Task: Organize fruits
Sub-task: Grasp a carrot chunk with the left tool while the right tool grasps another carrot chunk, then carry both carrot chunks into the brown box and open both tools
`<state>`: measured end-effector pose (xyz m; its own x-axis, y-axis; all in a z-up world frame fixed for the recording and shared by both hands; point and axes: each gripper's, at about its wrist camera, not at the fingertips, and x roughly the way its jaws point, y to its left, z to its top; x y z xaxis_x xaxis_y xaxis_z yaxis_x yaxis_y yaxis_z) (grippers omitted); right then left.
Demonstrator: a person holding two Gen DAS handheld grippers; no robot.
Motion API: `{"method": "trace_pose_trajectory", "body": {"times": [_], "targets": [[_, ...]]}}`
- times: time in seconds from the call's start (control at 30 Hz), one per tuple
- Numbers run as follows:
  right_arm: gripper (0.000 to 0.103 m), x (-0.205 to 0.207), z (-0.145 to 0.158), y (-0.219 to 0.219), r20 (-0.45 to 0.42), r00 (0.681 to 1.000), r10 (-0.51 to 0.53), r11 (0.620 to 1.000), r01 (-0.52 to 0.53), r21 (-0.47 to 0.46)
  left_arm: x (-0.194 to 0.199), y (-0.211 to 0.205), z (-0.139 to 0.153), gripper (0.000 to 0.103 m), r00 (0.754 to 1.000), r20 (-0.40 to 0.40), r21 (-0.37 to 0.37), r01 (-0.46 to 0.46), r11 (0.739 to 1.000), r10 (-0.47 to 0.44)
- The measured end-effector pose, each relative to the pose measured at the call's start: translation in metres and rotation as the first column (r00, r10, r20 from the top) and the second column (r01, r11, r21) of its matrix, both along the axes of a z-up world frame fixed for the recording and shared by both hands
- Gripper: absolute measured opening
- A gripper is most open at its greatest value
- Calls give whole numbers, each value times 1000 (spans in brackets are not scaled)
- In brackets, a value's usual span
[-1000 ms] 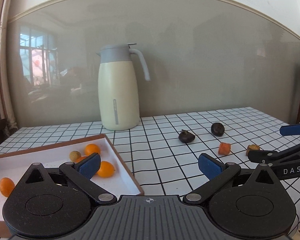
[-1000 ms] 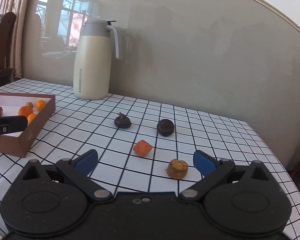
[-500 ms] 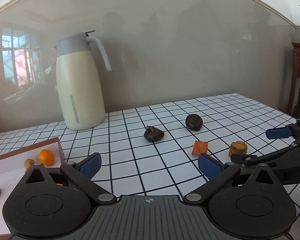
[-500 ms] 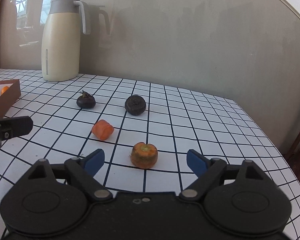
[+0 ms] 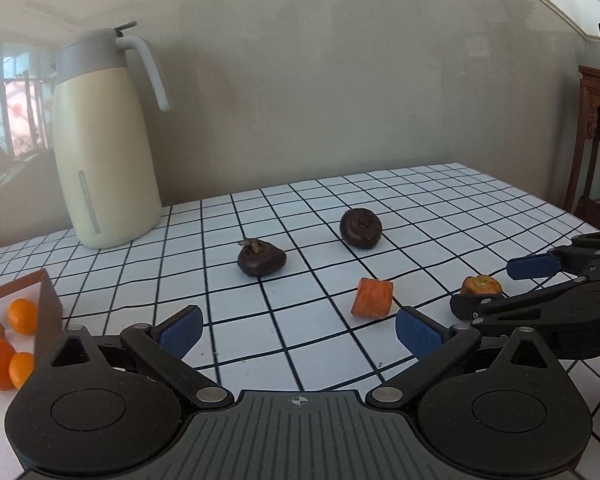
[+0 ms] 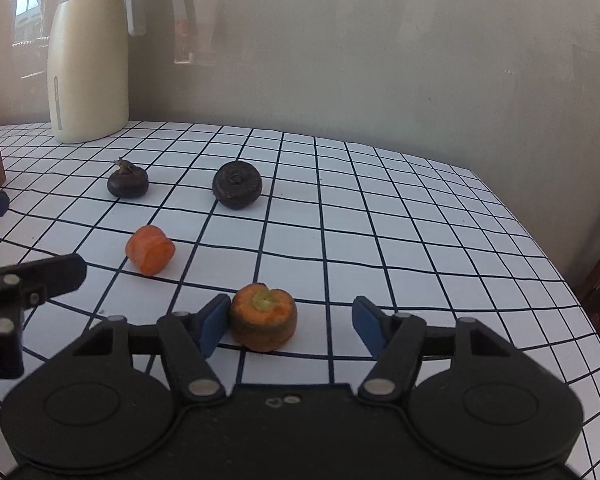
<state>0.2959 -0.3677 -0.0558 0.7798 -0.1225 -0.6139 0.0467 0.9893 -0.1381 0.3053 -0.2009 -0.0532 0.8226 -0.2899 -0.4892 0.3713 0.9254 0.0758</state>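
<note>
My right gripper (image 6: 286,322) is open, with a carrot top stub (image 6: 264,322) between its pads, close to the left pad; the stub also shows in the left wrist view (image 5: 481,285). A carrot chunk (image 6: 150,250) lies to its left, also seen in the left wrist view (image 5: 373,298). Two dark water chestnuts (image 6: 128,182) (image 6: 237,185) lie farther back. My left gripper (image 5: 298,330) is open and empty, just short of the carrot chunk. A box (image 5: 46,312) at the left holds several oranges (image 5: 22,316).
A cream thermos jug (image 5: 104,140) stands at the back left on the grid-patterned table (image 5: 440,200). A wall runs behind. A wooden stand (image 5: 596,128) is at the far right. The table's right edge is near my right gripper.
Both grippers have moved right and forward. The left has swung away from the box toward the carrot chunk. The right has closed in until the carrot stub sits between its pads.
</note>
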Motion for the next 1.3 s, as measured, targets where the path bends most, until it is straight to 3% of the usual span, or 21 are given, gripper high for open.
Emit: {"method": "trace_pose_trajectory", "body": {"times": [0.07,0.1,0.27,0.37,0.4,0.47,0.5,0.57,1.0,1.3], "targets": [[41,1,0,-6,3,1000,-5,1000,5,9,8,-11,-2,80,1000,-23,-1,20,1000,-20],[35,2,0,-9,3,1000,-5,1000,5,12,12,-15,-4,79,999,-33,-4,28,1000,-28],[34,0,-1,-18,7,1000,0,999,-1,43,23,-40,-10,76,995,-64,3,80,997,-80],[31,-1,-1,-20,8,1000,2,999,-2,53,30,-50,-12,69,994,-74,9,87,996,-86],[31,0,-1,-20,7,1000,2,998,-2,60,34,-52,-13,59,992,-91,11,84,996,-83],[30,0,-1,-21,4,1000,-4,997,3,74,42,-53,-15,28,988,-126,-4,89,996,-89],[31,0,-1,-21,2,1000,-7,997,7,81,41,-54,-15,26,988,-125,-1,88,996,-88],[26,0,0,-21,0,1000,-6,996,6,89,38,-57,-15,26,989,-114,17,95,995,-93],[26,-11,3,-12,-5,1000,-10,996,10,89,5,-38,-9,25,993,-88,2,75,997,-75],[26,-33,22,12,37,999,22,996,-25,87,-29,-8,0,25,996,-82,-36,41,999,-43]]}}
